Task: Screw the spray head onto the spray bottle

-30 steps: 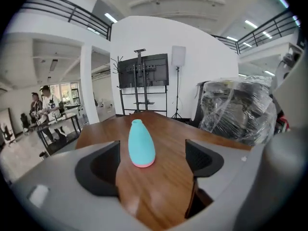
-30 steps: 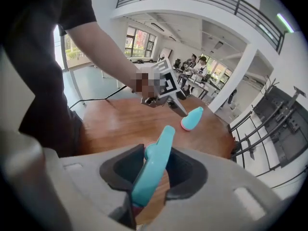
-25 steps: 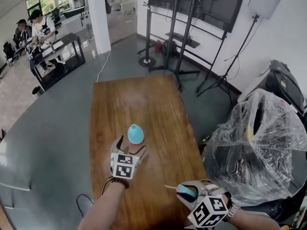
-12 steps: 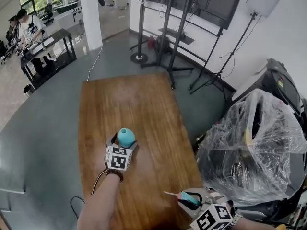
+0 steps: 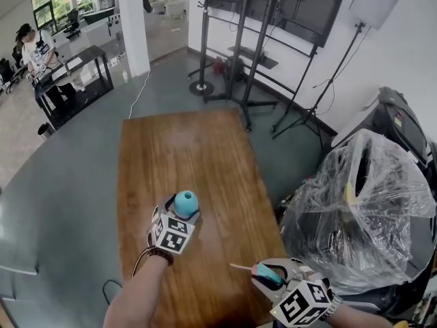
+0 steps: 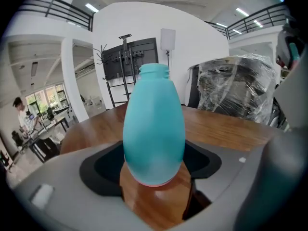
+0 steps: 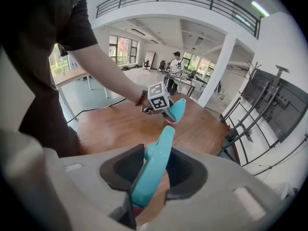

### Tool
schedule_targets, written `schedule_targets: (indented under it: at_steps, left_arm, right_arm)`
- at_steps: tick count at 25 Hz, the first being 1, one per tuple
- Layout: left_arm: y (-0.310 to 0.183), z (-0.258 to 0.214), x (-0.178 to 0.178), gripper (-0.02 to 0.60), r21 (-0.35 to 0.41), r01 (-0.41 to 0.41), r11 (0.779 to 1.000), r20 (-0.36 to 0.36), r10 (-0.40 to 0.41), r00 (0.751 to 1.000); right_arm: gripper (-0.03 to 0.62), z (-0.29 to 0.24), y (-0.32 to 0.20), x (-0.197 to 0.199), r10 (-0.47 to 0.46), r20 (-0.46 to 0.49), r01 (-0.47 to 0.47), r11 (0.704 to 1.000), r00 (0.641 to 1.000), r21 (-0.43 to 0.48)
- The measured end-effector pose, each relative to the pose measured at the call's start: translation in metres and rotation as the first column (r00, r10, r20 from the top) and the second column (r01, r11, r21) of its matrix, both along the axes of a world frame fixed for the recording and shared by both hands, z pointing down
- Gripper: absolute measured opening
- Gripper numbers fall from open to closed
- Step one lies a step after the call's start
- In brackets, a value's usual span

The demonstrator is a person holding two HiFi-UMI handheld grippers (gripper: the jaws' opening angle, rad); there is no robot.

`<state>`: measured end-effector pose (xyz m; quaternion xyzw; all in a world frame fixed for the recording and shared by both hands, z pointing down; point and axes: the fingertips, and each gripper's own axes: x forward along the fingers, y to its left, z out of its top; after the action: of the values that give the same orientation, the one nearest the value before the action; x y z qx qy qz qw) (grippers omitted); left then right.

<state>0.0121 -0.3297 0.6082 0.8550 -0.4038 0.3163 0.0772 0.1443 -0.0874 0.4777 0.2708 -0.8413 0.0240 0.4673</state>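
Left gripper view: found the teal spray bottle (image 6: 154, 129) upright on the wooden table (image 5: 184, 149), neck bare and uncapped. Saw it cradled in the left gripper (image 6: 155, 174), jaws just closing in, pads seemingly against its flanks. Found the teal spray head (image 7: 155, 167) clamped edgewise in the narrow-set right gripper (image 5: 268, 277), over the table's near right edge and well apart from the bottle.

Judged the step as securing the bottle before mating. Next, probably: steady the bottle, feed the thin dip tube (image 5: 240, 268) into the neck, seat the collar squarely, then twist.

Beyond, noted bare wood, grey floor (image 5: 61, 183), a plastic-wrapped bulk (image 5: 362, 210) at right, a screen on a black stand (image 5: 287, 5) behind, and a person (image 5: 34, 46) at a far desk.
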Motion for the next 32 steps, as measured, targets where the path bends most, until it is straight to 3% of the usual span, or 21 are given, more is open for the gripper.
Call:
schedule_targets:
  at_steps: [3,7,12,19,25,32]
  left_arm:
    - [0.03,-0.013,0.001,0.407,0.008,-0.092,0.996,0.102,0.091,0.991]
    - [0.074,-0.019,-0.004,0.407,-0.002,-0.194,0.981,0.218,0.19,0.957]
    - [0.125,-0.03,-0.013,0.405,-0.033,-0.263,0.964,0.297,0.26,0.919]
    - [0.18,-0.035,-0.036,0.405,-0.09,-0.304,0.948,0.442,0.311,0.841]
    - [0.201,-0.042,-0.062,0.405,-0.116,-0.281,0.953,0.471,0.302,0.829]
    - [0.225,-0.067,-0.053,0.405,-0.091,-0.346,0.934,0.504,0.343,0.793]
  right_arm:
    - [0.124,-0.017,-0.009,-0.009,0.001,0.043,-0.003,0.999,0.999,0.036]
    - [0.124,-0.042,-0.018,-0.024,-0.01,0.095,0.001,0.996,0.995,0.091]
    - [0.124,-0.078,-0.023,-0.045,-0.052,0.155,0.026,0.985,0.987,0.169]
    - [0.124,-0.117,-0.005,-0.075,-0.148,0.172,0.107,0.968,0.974,0.228]
    - [0.124,-0.125,0.015,-0.099,-0.215,0.158,0.175,0.956,0.964,0.235]
    - [0.124,-0.087,0.029,-0.129,-0.313,0.107,0.283,0.931,0.944,0.231]
